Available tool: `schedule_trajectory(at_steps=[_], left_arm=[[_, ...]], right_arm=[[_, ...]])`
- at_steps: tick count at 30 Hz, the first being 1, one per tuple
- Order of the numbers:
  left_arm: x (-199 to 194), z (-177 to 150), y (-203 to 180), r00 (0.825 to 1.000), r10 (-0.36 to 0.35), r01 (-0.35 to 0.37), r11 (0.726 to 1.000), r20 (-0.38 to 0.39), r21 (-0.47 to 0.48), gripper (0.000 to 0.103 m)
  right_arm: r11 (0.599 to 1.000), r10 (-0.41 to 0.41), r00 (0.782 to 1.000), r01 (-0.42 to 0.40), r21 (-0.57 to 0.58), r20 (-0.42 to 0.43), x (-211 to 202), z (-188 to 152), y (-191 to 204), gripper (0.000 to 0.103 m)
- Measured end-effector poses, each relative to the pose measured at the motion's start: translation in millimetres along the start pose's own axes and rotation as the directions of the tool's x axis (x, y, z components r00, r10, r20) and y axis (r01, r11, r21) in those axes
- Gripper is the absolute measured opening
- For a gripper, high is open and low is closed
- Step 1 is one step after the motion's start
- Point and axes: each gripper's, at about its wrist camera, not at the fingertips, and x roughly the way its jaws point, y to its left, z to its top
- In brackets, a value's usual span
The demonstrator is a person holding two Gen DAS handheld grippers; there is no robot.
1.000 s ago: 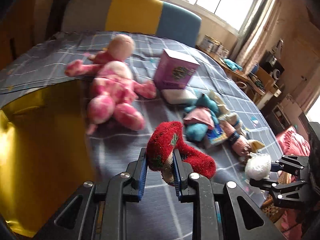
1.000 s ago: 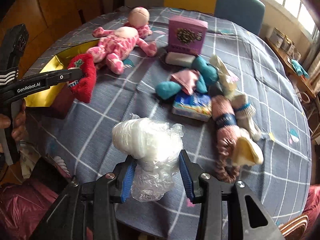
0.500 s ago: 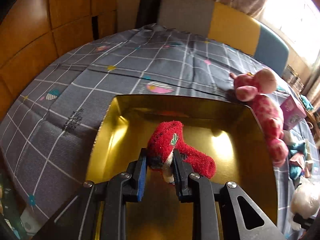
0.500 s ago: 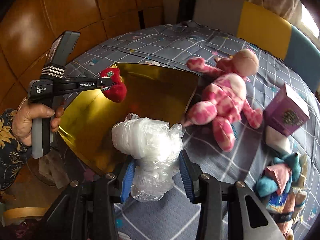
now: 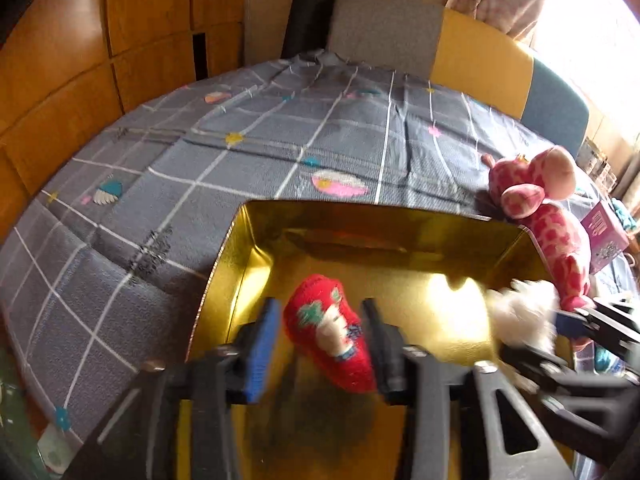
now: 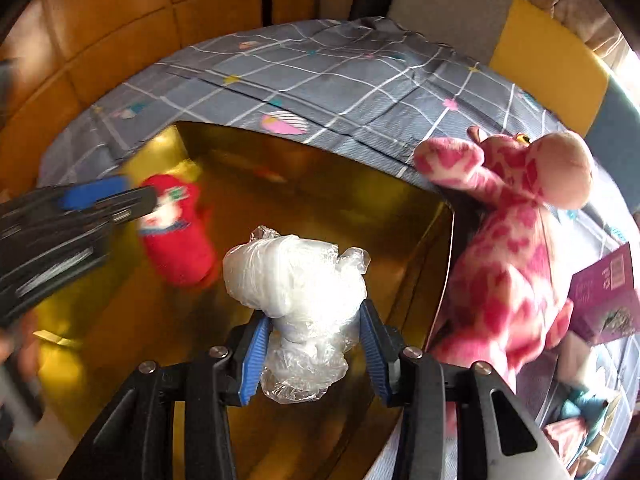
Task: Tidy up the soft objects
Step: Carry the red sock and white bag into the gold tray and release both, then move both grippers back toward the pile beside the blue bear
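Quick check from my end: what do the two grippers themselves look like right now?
Both are the same build. The left gripper and the right gripper have black plastic frames with triangular cut-outs, silver bolt heads at the joints, and ribbed blue pads lining the jaws. No cables or sleeves show clearly.

Wood-panelled wall (image 5: pixel 100 40), sunlit curtained window (image 5: pixel 580 12)

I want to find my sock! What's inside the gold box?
The red sock is in the gold box, between the open left fingers. The plastic bundle hangs over it, hiding some floor.
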Motion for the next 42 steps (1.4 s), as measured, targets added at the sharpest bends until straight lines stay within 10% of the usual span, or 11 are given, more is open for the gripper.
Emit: schedule_trajectory(at_steps=[13,23,31,37,42], left_arm=[[-95,-20,-22,0.972,0.064,-0.062,0.998,0.225,-0.016,0.078],[-137,-48,-36,0.959,0.09,-0.088,0.996,0.267,-0.02,0.084],[-154,-70,-50,0.958,0.082,-0.086,0.996,0.276,0.002,0.086],[-163,-83,-66,0.956,0.074,-0.087,0.996,0.284,0.034,0.089],[-170,-94,-83,0.954,0.06,-0.086,0.993,0.295,0.077,0.092]], right_arm=[[0.996,0.01,0.998,-0.016,0.086,0.067,-13,-11,-7,0.062],[0.989,-0.048,0.98,0.019,0.149,0.195,-65,-44,1,0.062],[0.969,-0.211,0.916,0.149,0.198,0.342,-110,-84,3,0.062],[0.959,-0.132,0.95,0.05,0.278,0.285,-114,-113,-20,0.062],[0.943,-0.143,0.934,0.028,0.333,0.328,-123,-144,-33,0.062]])
